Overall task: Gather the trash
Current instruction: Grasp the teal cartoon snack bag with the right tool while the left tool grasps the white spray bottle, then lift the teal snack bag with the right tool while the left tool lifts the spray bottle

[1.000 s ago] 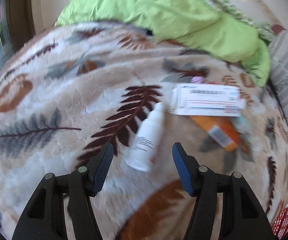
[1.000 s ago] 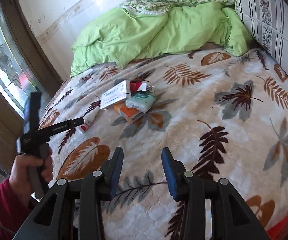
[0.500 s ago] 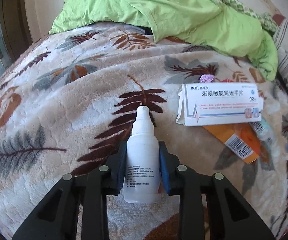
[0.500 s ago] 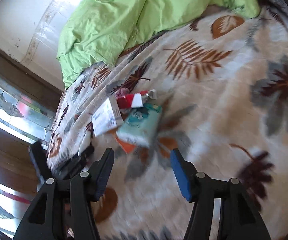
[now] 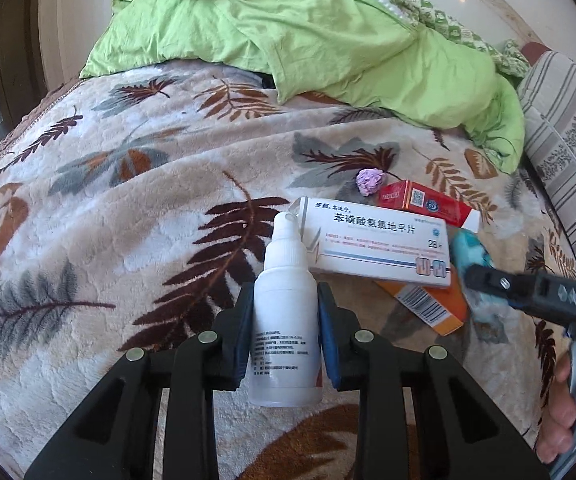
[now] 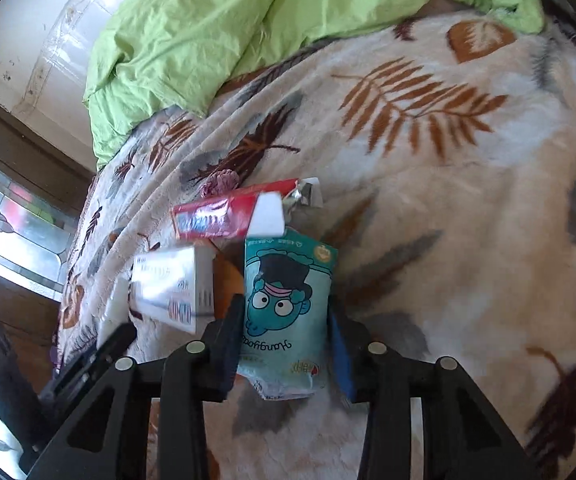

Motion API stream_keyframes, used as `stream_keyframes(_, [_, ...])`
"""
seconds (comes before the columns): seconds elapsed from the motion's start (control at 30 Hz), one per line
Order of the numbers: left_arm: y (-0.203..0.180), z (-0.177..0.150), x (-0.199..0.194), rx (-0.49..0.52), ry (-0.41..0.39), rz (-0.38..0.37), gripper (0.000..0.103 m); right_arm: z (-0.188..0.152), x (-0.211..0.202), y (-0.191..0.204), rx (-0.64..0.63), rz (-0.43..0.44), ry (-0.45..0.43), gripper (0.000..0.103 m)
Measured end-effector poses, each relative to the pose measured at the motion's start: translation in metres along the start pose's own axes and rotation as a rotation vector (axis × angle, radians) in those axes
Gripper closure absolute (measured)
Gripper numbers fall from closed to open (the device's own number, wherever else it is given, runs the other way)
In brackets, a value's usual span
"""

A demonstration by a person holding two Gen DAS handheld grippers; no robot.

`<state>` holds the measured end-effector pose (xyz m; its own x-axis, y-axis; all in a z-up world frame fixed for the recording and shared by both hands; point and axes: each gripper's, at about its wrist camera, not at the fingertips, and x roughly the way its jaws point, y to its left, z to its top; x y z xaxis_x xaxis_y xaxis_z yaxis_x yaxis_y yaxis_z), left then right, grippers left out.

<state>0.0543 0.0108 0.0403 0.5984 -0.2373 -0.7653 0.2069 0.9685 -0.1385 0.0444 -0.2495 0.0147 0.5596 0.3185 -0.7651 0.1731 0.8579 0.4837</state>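
My left gripper [image 5: 284, 296] is shut on a white plastic bottle [image 5: 284, 320], nozzle pointing away, just above the leaf-patterned blanket [image 5: 108, 200]. Right of it lie a white medicine box [image 5: 380, 244], an orange box [image 5: 428, 308], a red carton [image 5: 420, 200] and a purple paper wad [image 5: 370, 182]. My right gripper [image 6: 286, 312] is closing on a teal cartoon packet [image 6: 288, 288]; both pads meet its sides. One of its fingers [image 5: 500, 282] shows over the teal packet [image 5: 468, 248] in the left wrist view.
A crumpled green duvet [image 5: 308, 28] fills the far end of the bed, and a striped pillow [image 5: 568, 120] lies at the right. A stained-glass window [image 6: 8, 220] stands beyond the bed's left edge. A person's hand [image 5: 568, 412] holds the right gripper.
My left gripper closed on the white bottle and holds it. My right gripper swung in from the open blanket to the pile and its jaws narrowed around the teal packet.
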Motion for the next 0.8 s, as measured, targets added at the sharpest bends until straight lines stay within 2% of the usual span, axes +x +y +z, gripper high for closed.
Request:
stream_keyframes(0.13, [-0.001,-0.005,-0.006,-0.011,-0.008,-0.014,0.074,-0.027,-0.028,-0.006,-0.027,-0.038,-0.049,0.064])
stream_keyframes(0.33, [-0.008,-0.023,-0.029,0.001,-0.046,-0.014,0.074,-0.073,-0.061,-0.005,-0.08,-0.025,-0.078,0.064])
stream_keyframes(0.63, [-0.019,-0.048,-0.077,0.036,-0.075,-0.023,0.074,-0.108,-0.093,0.02,-0.221,-0.042,-0.159,0.064])
stream_keyframes(0.8, [-0.035,-0.085,-0.107,0.094,-0.058,-0.052,0.074,-0.12,-0.107,0.017,-0.244,-0.049,-0.169,0.064])
